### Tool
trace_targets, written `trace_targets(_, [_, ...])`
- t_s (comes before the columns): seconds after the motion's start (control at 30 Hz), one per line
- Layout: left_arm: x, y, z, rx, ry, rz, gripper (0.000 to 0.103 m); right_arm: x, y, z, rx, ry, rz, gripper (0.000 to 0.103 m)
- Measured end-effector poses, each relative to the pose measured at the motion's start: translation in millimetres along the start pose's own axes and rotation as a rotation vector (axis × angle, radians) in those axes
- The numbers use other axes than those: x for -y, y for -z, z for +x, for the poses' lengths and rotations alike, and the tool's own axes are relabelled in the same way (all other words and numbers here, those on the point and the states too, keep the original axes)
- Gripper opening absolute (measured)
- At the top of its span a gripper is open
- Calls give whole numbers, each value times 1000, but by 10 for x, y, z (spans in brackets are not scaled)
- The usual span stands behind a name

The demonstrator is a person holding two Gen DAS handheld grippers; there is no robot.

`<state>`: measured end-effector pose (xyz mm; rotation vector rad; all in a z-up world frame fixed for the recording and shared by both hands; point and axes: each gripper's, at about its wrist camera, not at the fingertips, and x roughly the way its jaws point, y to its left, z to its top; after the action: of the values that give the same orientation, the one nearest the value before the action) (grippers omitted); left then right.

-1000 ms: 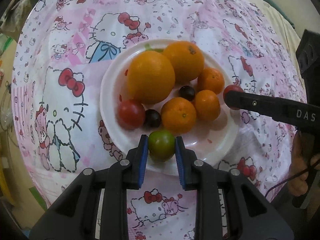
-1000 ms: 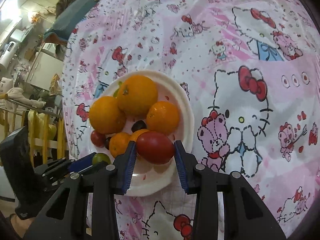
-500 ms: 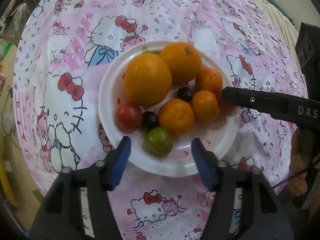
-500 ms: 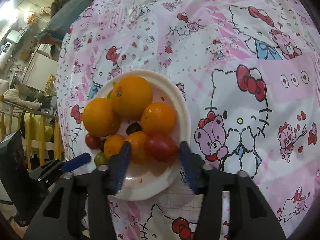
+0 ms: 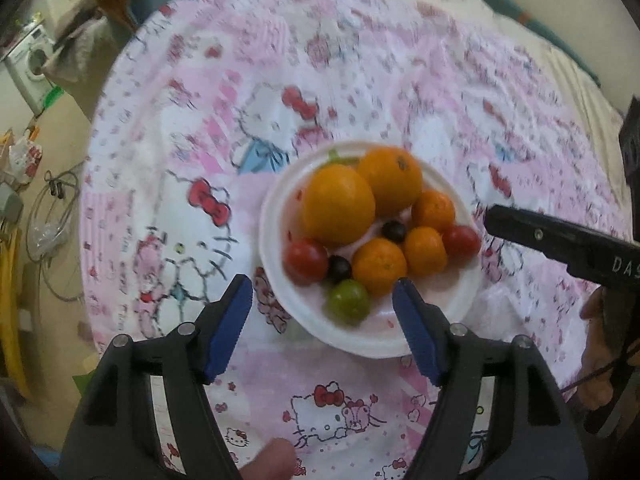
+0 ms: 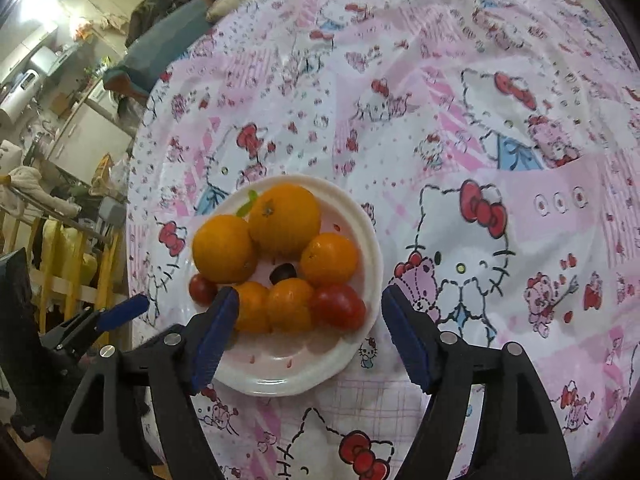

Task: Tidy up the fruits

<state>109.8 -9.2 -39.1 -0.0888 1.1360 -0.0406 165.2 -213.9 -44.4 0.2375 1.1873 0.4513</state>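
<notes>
A white plate (image 5: 276, 216) (image 6: 360, 344) on the Hello Kitty cloth holds two big oranges (image 5: 338, 204) (image 6: 285, 220), three small oranges, two red tomatoes, a green tomato (image 5: 348, 302) and dark grapes (image 5: 339, 269). My left gripper (image 5: 322, 328) is open and empty, just short of the plate's near rim, above the green tomato. My right gripper (image 6: 306, 332) is open and empty, above the plate's near side by a red tomato (image 6: 338, 306). One of its arms shows at the right in the left wrist view (image 5: 560, 244).
The pink and white patterned cloth (image 6: 480, 120) covers the round table. The table's left edge drops to a cluttered floor with a washing machine (image 5: 30, 60) and a yellow rack (image 6: 60, 264). A grey cushion (image 6: 168, 44) lies beyond the far edge.
Both grippers opened and let go: the left dropped the green tomato, the right the red tomato, onto the plate. Both have pulled back and up from the plate.
</notes>
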Motion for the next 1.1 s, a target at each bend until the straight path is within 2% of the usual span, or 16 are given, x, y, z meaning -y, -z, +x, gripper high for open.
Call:
trace_targets(0.17, [-93,30,-246,78,-15,-25,70,-63,88,-298,74,-21,1,85])
trace_targets(0.3, [-209,89,-449,129,-7,-72,96,-159,186,-506,113,-15,-16,89])
trace_targets(0.47, [-297,227,-621,149,2,-104,97,-229,376,-687,143,-3,-26,95])
trace_targets(0.53, [-302,291,-693,166,16,-108,103,-250,462,-764,172,2,-28,97])
trace_targets(0.73, [-192,483,-898,250,-6,-41,103,-352,730,-975,296,69,-89,102])
trace_targets(0.83, [-168,594,-958,305,-30,-18,103,-367,883,-1034,395,123,-100,103])
trace_targets(0.93, [-173,632,-962,325,-64,-20,103,-369,962,-995,405,152,-105,103])
trace_targets(1.1, [-202,663,-1024,364,-69,-34,103,-384,1032,-939,392,167,-121,103])
